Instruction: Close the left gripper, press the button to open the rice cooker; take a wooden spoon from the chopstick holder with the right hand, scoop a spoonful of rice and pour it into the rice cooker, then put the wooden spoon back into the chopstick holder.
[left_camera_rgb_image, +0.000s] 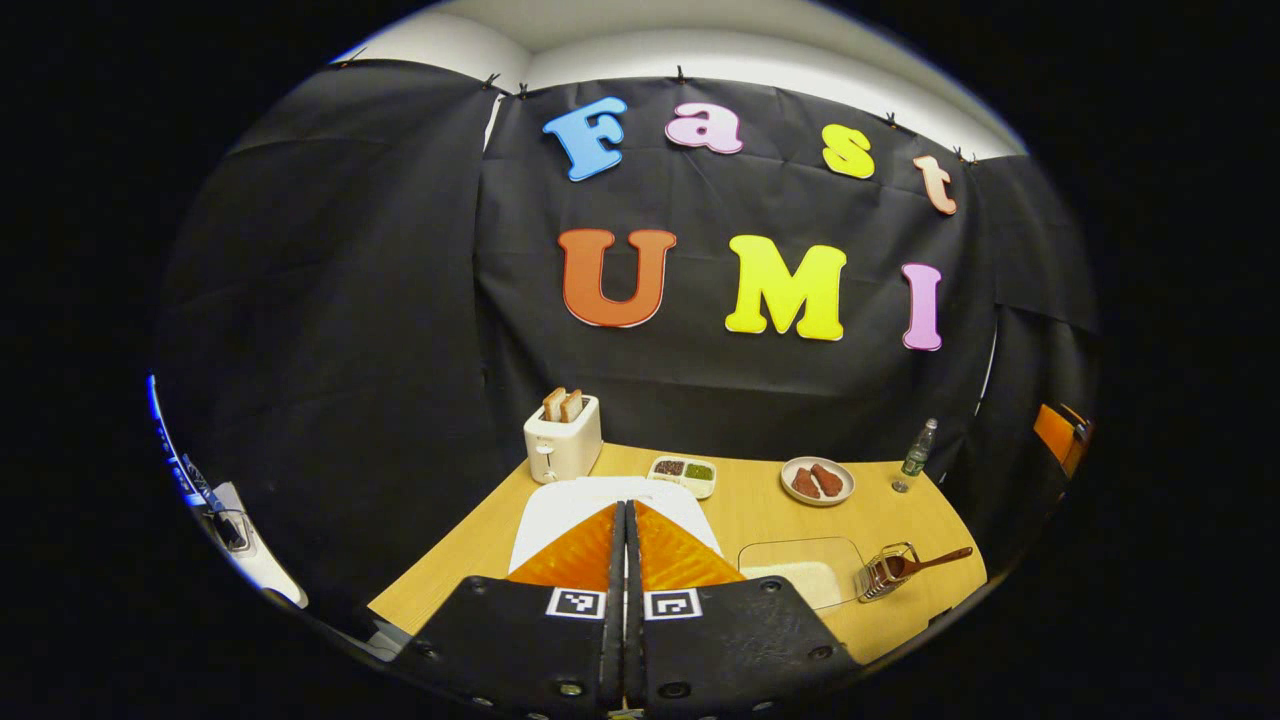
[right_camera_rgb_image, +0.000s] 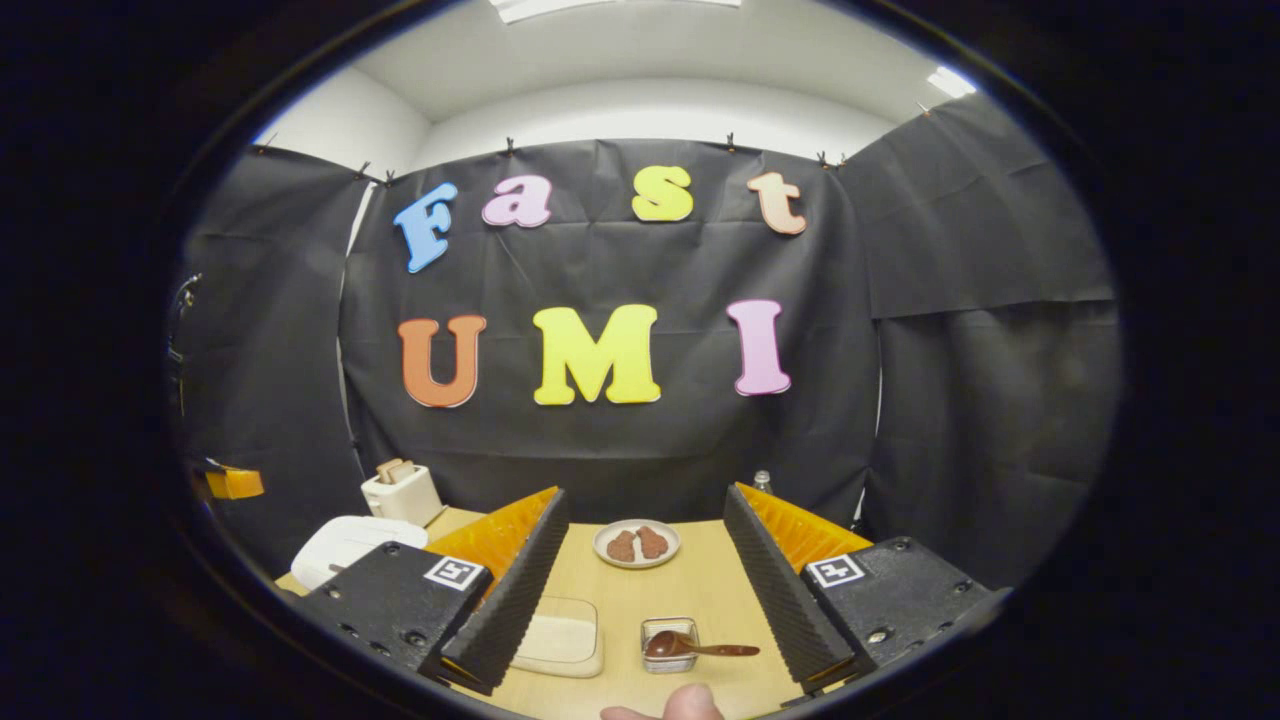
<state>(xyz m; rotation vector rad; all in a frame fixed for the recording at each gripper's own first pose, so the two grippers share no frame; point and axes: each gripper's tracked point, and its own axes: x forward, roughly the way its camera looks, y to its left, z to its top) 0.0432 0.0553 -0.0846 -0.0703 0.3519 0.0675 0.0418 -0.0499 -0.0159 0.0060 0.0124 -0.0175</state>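
Note:
My left gripper (left_camera_rgb_image: 625, 508) is shut with nothing between its fingers; its tips sit in front of the white rice cooker (left_camera_rgb_image: 565, 500), whose lid is down. To the right lie a clear container of rice (left_camera_rgb_image: 805, 578) and a wire chopstick holder (left_camera_rgb_image: 880, 575) with the wooden spoon (left_camera_rgb_image: 930, 563) resting in it, handle pointing right. My right gripper (right_camera_rgb_image: 645, 492) is open and empty, held above the table. Below and between its fingers are the chopstick holder (right_camera_rgb_image: 668, 645) with the spoon (right_camera_rgb_image: 700, 648), and the rice container (right_camera_rgb_image: 560, 637). The rice cooker (right_camera_rgb_image: 340, 545) is at the left.
A toaster (left_camera_rgb_image: 562, 440) with bread stands at the back left of the wooden table (left_camera_rgb_image: 760, 520). Behind the cooker are a two-part side dish (left_camera_rgb_image: 683, 475), a plate of meat (left_camera_rgb_image: 817, 481) and a small bottle (left_camera_rgb_image: 918, 452). A fingertip (right_camera_rgb_image: 680, 705) shows at the bottom edge.

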